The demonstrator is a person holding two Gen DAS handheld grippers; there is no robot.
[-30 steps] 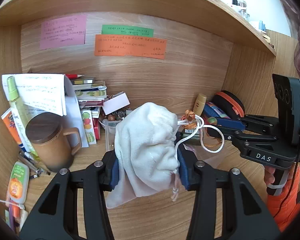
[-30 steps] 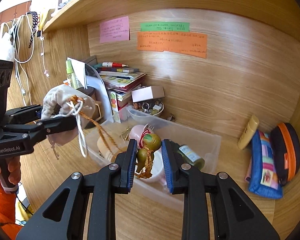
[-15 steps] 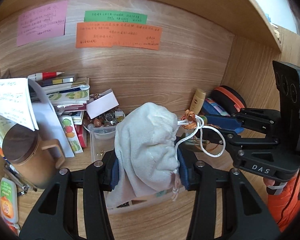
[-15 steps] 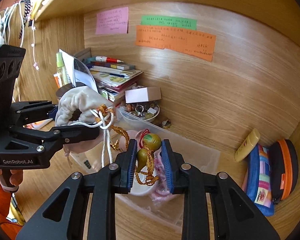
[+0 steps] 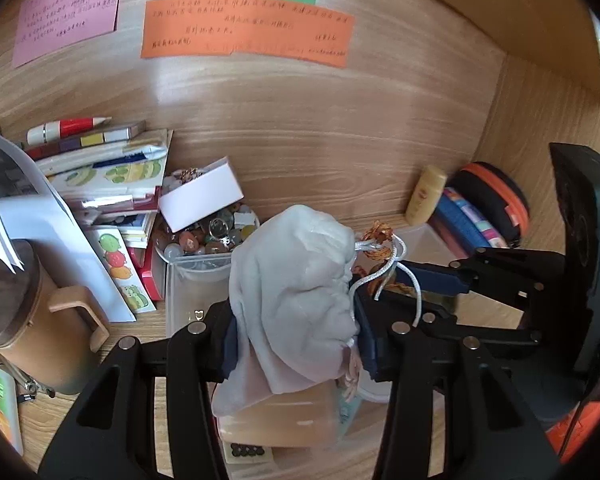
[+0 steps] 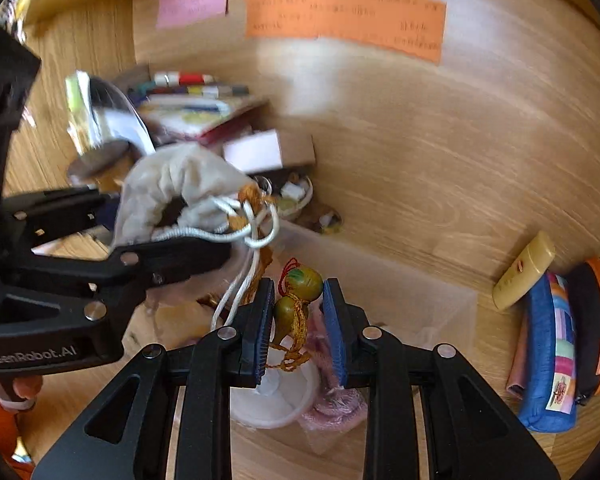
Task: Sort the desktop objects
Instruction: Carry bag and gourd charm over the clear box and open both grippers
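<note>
A white drawstring pouch (image 5: 292,264) is pinched at its middle by my left gripper (image 5: 296,332), which is shut on it. My right gripper (image 6: 298,320) is shut on a green-gold gourd charm (image 6: 298,292). The charm's orange cord (image 5: 380,240) is tangled with the pouch's white drawstring (image 6: 256,232). Both grippers hang close together over a clear plastic box (image 6: 420,300), the left gripper (image 6: 168,220) to the left of the gourd. A white lid and a pink item lie in the box under the gourd.
A stack of books (image 5: 100,168), a lidded brown mug (image 5: 24,312) and a bowl of trinkets (image 5: 208,236) crowd the left. A yellow tube (image 6: 524,272), a blue pencil case (image 6: 548,360) and a black-orange case (image 6: 596,320) lie at the right. Paper notes hang on the back wall.
Both grippers have moved forward and down into the shelf nook, keeping hold of the pouch and the gourd. The clear box now lies right beneath them.
</note>
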